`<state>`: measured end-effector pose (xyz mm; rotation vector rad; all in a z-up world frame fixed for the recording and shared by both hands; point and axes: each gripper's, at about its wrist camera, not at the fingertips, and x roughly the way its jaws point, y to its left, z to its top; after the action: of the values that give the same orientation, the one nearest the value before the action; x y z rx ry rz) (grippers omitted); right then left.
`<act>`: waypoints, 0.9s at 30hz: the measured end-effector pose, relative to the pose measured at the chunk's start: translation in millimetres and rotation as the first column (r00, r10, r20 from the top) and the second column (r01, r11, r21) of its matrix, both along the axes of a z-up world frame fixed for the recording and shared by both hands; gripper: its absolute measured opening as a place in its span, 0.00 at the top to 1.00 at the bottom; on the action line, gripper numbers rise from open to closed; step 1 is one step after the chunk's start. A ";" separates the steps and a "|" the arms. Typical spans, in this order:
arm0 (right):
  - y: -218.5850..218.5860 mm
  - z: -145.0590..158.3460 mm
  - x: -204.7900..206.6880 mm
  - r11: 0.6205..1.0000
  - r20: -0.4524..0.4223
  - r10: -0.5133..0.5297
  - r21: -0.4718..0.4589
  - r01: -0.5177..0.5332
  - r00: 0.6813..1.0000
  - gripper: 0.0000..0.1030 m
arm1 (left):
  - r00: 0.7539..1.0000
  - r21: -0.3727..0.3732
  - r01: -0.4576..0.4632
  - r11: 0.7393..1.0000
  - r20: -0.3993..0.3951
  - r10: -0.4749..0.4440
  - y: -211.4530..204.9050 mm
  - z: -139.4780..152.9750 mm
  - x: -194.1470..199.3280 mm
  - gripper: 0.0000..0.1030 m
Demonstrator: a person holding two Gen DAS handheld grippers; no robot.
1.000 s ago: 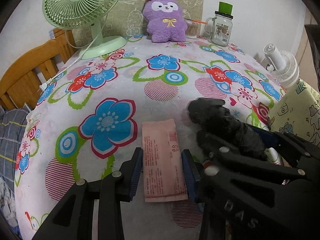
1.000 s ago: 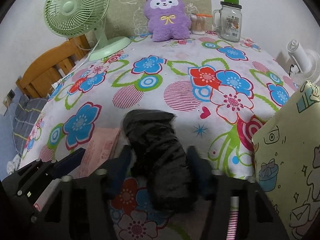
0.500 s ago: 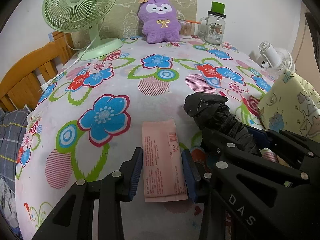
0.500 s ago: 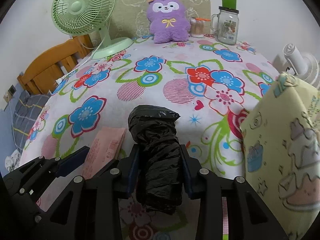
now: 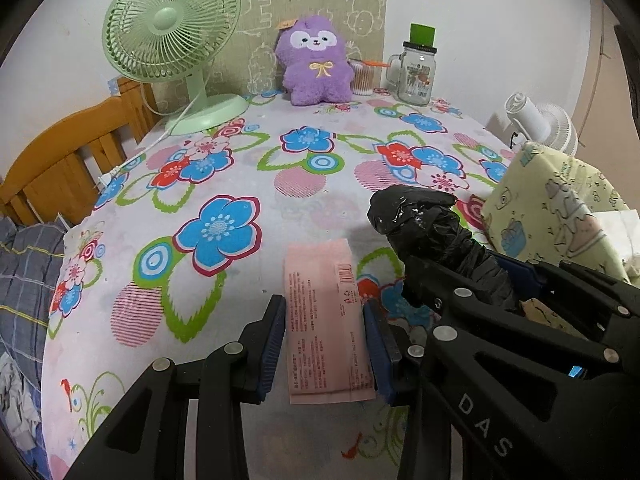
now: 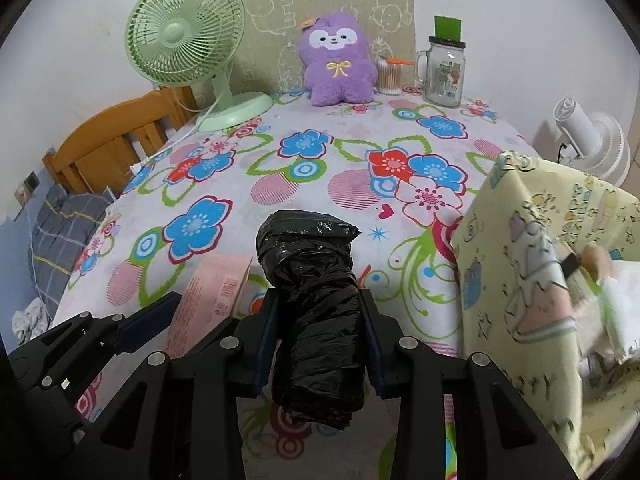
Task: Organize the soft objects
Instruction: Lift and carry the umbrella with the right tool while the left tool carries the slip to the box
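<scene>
L tongs (image 5: 325, 344): clenched on the pink packet (image 5: 323, 320), pads on both long edges, pkt lying flat between them, nose pointing toward the far edge. R tongs (image 6: 317, 340): clamped on the black plastic roll (image 6: 312, 300), gripped mid-body so both ends stick out free; plastic crumpled, will squash but looks secure. Both items sit over the near edge of the desk (image 5: 280, 208), side by side, probably picked together to save a trip. Yellow fabric bin (image 6: 532, 280) at the desk's right edge, near R tongs; likely the drop spot, roll closest to it. Far edge: purple plush (image 5: 314, 66), green fan (image 5: 176, 40), glass jar (image 5: 416, 72), not in the way.
</scene>
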<state>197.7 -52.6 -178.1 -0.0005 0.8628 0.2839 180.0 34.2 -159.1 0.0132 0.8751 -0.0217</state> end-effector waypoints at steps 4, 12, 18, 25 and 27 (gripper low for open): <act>-2.0 5.4 -10.7 1.000 0.016 0.002 0.000 -0.002 1.000 0.60 | 1.000 0.006 -0.002 1.000 0.015 0.001 -3.1 5.1 -10.4 0.61; -7.9 18.8 -32.0 1.000 0.050 0.003 0.006 -0.004 0.999 0.60 | 0.999 0.010 -0.001 1.000 0.047 0.001 -8.9 16.6 -30.3 0.61; -12.8 28.0 -47.0 1.000 0.073 0.004 0.012 -0.005 0.997 0.60 | 0.997 0.016 -0.003 1.000 0.073 0.001 -13.4 26.3 -45.3 0.61; -18.3 38.8 -63.3 1.000 0.098 0.003 0.020 -0.005 0.995 0.60 | 0.995 0.026 -0.003 1.000 0.098 0.001 -18.5 36.3 -61.0 0.61; -20.5 42.6 -67.0 1.000 0.106 0.002 0.023 -0.005 0.994 0.60 | 0.994 0.030 -0.003 1.000 0.107 0.000 -21.1 39.8 -65.8 0.61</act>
<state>130.7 -73.0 -135.5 0.0043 0.7545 0.2944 114.2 13.1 -119.3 0.0411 0.7686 -0.0061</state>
